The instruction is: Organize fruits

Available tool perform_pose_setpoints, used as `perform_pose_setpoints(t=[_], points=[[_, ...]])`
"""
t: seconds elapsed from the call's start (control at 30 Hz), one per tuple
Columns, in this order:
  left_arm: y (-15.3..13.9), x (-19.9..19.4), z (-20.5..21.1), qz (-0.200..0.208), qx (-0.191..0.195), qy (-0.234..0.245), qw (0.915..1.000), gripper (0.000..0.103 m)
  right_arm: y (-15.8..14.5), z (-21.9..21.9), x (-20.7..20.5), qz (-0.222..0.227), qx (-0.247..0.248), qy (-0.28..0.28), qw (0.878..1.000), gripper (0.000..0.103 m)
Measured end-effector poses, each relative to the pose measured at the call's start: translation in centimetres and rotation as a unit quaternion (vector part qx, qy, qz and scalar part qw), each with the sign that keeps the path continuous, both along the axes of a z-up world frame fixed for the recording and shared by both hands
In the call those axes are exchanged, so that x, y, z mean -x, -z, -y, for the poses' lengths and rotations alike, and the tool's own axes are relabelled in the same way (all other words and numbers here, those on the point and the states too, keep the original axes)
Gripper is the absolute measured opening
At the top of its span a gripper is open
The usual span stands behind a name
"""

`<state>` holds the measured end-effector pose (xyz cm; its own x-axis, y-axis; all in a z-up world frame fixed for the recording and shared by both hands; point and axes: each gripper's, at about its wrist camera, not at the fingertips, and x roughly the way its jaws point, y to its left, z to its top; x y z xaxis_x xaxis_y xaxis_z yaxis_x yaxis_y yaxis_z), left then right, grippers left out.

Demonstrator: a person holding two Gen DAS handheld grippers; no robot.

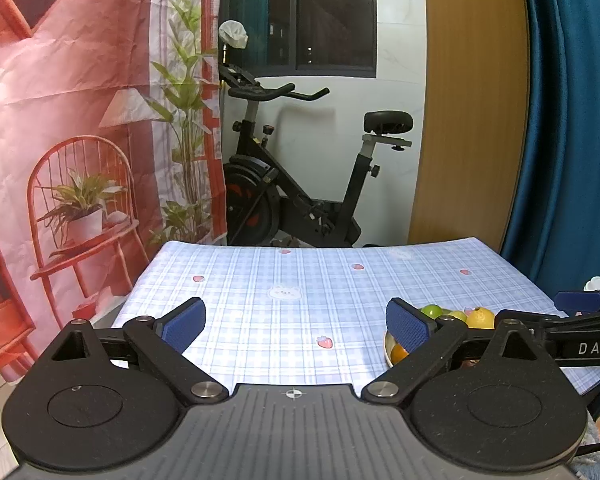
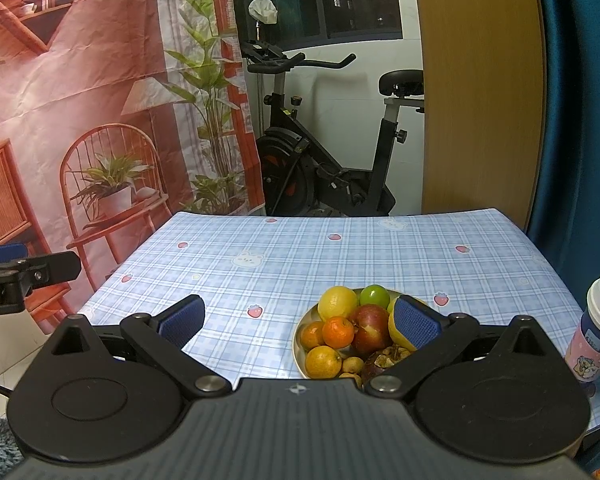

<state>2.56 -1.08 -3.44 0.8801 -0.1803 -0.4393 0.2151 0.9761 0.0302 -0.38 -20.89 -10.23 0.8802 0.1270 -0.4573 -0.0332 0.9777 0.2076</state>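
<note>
1. The table point(image 2: 340, 248) carries a blue checked cloth, and most of its top is bare, from the far edge by the exercise bike point(image 2: 324, 152) down to the left corner. That leaves wide room to the left of the plate point(image 2: 300, 354).
2. The plate sits near the front edge, towards the right. A lidded paper cup point(image 2: 594, 328) stands well apart from it at the right edge.
3. The left gripper point(image 1: 296, 326) hangs over bare cloth, fingers spread wide, holding nothing.
4. The right gripper point(image 2: 298, 320) is likewise released and empty. Its right pad point(image 2: 414, 326) stands in front of the plate's right side; whether it touches fruit I cannot tell.
5. On the plate I count one lemon point(image 2: 337, 302), one green lime point(image 2: 374, 295), one red apple point(image 2: 370, 326), three oranges point(image 2: 338, 332), a dark mangosteen point(image 2: 384, 360), and at least two small brown fruits point(image 2: 352, 364). A yellow fruit lies partly hidden behind the pad.
</note>
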Motion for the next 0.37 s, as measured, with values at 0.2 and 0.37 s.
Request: perform_pose_setpoints(t=[0.2,0.37], points=[[0.04,-0.15,0.01,-0.001,0.000,0.001,1.0000,0.098,-0.08,0.05,0.01,-0.002,-0.002,0.002,1.000,0.103],[0.07,-0.18,0.04,-0.001,0.000,0.000,1.0000,0.099,-0.07,0.07,0.01,-0.003,-0.004,0.002,1.000,0.103]])
